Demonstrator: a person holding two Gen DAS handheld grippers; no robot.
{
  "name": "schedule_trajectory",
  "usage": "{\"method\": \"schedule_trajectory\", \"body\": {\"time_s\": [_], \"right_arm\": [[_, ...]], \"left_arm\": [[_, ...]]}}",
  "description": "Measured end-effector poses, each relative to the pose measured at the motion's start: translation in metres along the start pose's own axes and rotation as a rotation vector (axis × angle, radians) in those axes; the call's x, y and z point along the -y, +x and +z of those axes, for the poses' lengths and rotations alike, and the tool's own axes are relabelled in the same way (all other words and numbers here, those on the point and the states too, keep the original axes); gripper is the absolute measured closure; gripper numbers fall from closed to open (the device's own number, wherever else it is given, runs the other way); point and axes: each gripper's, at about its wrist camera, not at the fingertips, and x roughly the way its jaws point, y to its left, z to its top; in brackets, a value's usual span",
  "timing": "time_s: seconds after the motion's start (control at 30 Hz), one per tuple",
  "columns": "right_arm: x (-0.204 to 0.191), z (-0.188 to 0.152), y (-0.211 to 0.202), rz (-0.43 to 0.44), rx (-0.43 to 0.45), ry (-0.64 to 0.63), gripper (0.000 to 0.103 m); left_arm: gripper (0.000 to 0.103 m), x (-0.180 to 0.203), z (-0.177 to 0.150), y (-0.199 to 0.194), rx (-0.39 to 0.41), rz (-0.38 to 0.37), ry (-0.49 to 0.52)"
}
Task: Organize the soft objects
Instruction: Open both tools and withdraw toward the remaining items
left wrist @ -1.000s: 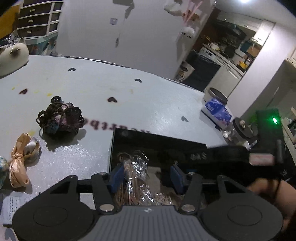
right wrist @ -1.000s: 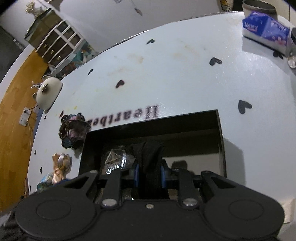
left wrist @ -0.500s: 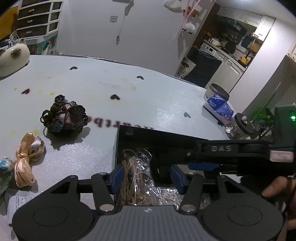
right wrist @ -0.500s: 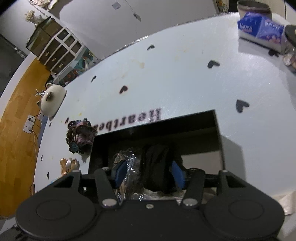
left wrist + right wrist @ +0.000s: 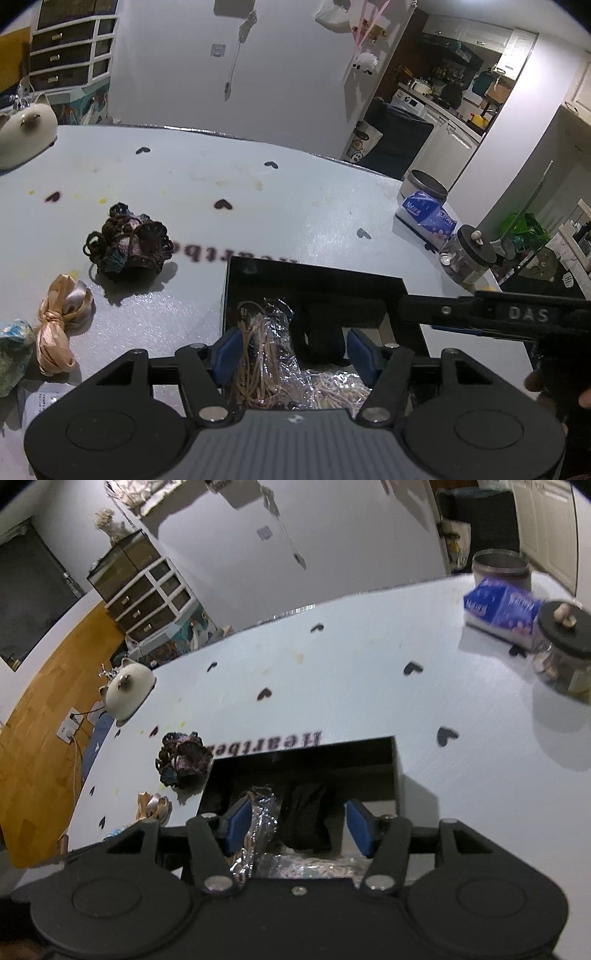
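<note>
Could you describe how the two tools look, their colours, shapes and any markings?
Both tools are black, each with two round discs at the base and angular fingers tipped with blue pads. The left tool has a grey ribbed centre plate. Seen from the left wrist, the right tool's side bears raised letters "DAS".

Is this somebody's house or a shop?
Most likely a home: a white table printed with hearts, a kitchen with cupboards through the doorway, and a dresser on a wooden floor.
</note>
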Motion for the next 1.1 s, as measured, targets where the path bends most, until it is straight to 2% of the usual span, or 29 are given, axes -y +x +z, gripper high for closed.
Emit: {"method": "schedule_trajectory", "body": {"time_s": [0.23, 0.37, 0.5, 0.73, 0.87, 1.1], "right_arm": [[0.001, -0.014, -0.028, -0.028, 0.069, -0.062, 0.041], [0.0, -0.021, -0.04, -0.05, 0.109, -0.095, 0.034], [0.0, -0.029, -0.052, -0.079, 0.155, -0.128, 0.026], [-0.002, -0.039, -0.069, -0.124, 0.224, -0.157, 0.017], [-0.004, -0.046, -0.075, -0.15, 0.262, -0.172, 0.003], [-0.009, -0.062, -0.082, -0.197, 0.321, -0.223, 0.0]], "left_arm": [[0.021, 0.002, -0.002, -0.014, 0.043, 0.029, 0.021], [0.008, 0.003, -0.005, -0.023, 0.075, 0.045, 0.038], [0.001, 0.003, -0.009, -0.03, 0.102, 0.054, 0.061], [0.0, 0.003, -0.013, -0.037, 0.119, 0.063, 0.096], [0.0, 0.001, -0.015, -0.041, 0.142, 0.056, 0.108], [0.0, -0.003, -0.02, -0.046, 0.161, 0.036, 0.122]]}}
